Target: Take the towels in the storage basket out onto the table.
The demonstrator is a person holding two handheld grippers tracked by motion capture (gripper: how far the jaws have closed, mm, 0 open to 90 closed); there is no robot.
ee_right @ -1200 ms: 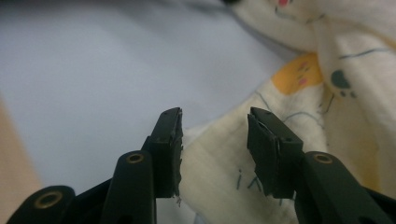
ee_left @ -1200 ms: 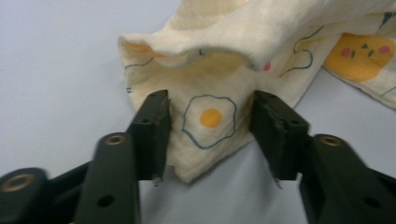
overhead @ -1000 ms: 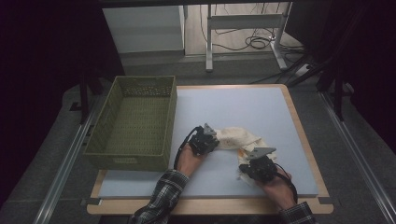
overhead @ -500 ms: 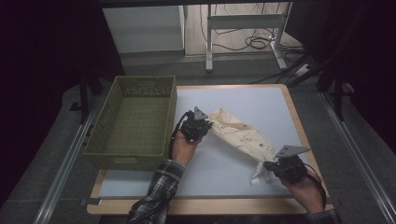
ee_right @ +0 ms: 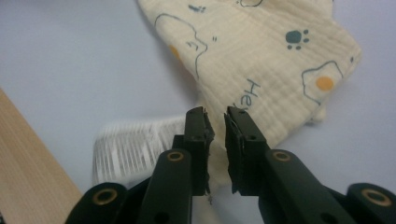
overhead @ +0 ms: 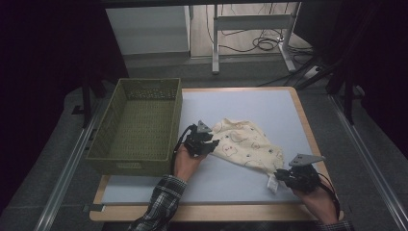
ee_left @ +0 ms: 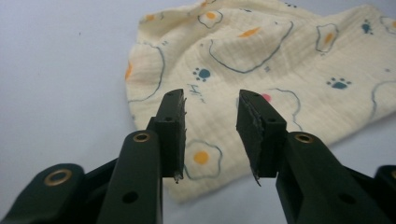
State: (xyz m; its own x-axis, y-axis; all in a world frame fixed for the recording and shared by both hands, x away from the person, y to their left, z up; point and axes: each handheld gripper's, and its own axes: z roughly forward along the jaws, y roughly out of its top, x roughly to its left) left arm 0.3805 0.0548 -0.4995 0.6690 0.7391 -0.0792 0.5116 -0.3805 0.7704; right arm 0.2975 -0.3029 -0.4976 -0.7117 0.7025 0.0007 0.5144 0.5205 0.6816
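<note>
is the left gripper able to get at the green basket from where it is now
Probably yes. The left gripper sits at the cloth's edge with jaws apart, nothing between them, right beside the basket, whose top is open and nothing stands between.

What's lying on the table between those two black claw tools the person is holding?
A cream cloth printed with fried eggs and paw prints stretches between the left gripper and the right gripper; the high view shows it.

Cloth (ee_left: 280, 60): cream crinkled woven fabric, matt, printed. Its label (ee_right: 135, 144): white ribbed textile. Table top (overhead: 269, 108): smooth matt pale-blue sheet with a light wood edge. Basket (overhead: 137, 127): olive perforated plastic. Left gripper (ee_left: 212, 135) looked matt black plastic with rough-edged pads.
</note>
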